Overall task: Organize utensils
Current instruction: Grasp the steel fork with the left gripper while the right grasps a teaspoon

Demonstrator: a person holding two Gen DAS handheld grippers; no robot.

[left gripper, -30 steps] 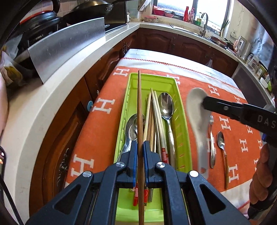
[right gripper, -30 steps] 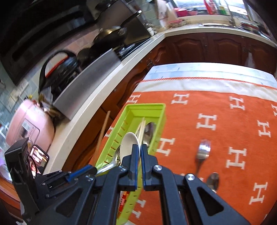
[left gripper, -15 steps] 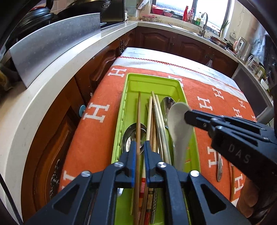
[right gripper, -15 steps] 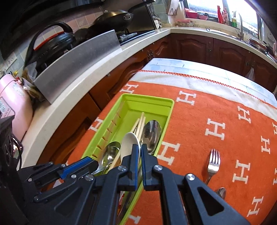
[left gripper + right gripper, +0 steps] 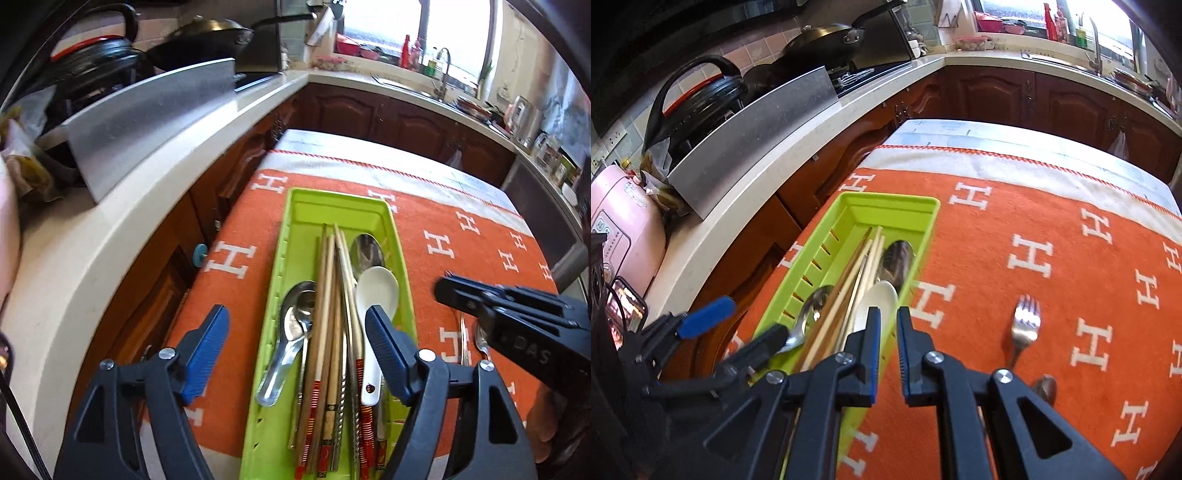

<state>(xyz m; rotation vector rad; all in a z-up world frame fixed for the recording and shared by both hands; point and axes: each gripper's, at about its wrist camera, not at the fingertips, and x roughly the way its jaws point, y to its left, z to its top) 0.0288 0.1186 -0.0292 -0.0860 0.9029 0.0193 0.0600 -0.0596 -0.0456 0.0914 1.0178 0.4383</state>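
A lime green utensil tray (image 5: 400, 254) (image 5: 894, 206) lies on the orange cloth. It holds several chopsticks (image 5: 327, 295) (image 5: 849, 280), metal spoons (image 5: 299, 314) and a white ceramic spoon (image 5: 376, 291) (image 5: 881, 299). My left gripper (image 5: 297, 336) is wide open and empty above the tray's near end. My right gripper (image 5: 887, 332) is open a little and empty, just over the tray's right rim; it also shows in the left wrist view (image 5: 491, 314). A fork (image 5: 1025, 328) and a small spoon (image 5: 1045, 387) lie on the cloth to the right.
The orange cloth (image 5: 1052, 258) with white H marks covers the table. A white kitchen counter (image 5: 129, 206) runs along the left with a steel panel (image 5: 147, 118), pots and a wok. A pink appliance (image 5: 620, 229) stands at the far left.
My left gripper opened and let the brown chopstick drop into the tray. My right gripper opened and let go of the white spoon, which now lies in the tray.
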